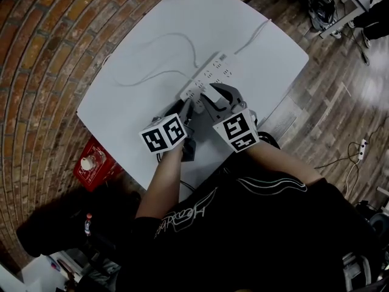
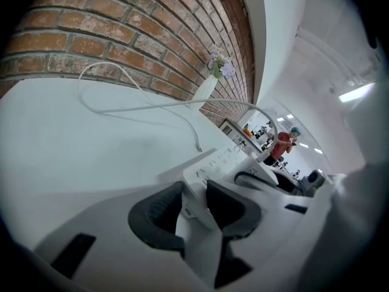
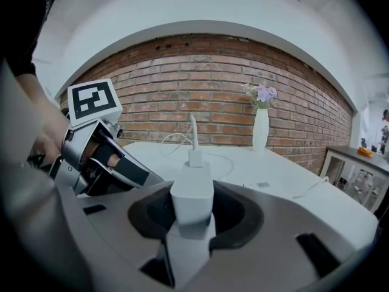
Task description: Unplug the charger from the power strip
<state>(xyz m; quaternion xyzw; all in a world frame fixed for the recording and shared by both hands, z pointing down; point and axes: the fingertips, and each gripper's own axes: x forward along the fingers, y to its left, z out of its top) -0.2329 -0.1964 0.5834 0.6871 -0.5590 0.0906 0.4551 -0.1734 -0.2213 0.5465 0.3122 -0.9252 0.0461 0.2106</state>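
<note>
A white power strip lies on the white table, its cord running off to the far right. My left gripper is shut on the strip's near end, which sits between its dark pads. The white charger stands upright between my right gripper's pads, which press its sides; a white cable rises from its top. In the head view both grippers meet at the strip's near end, and the right gripper hides the charger. The left gripper shows beside the right one.
A thin white cable loops over the table's far part. A white vase with flowers stands at the far edge by the brick wall. A red box sits on the floor left of the table, and another power strip lies at the right.
</note>
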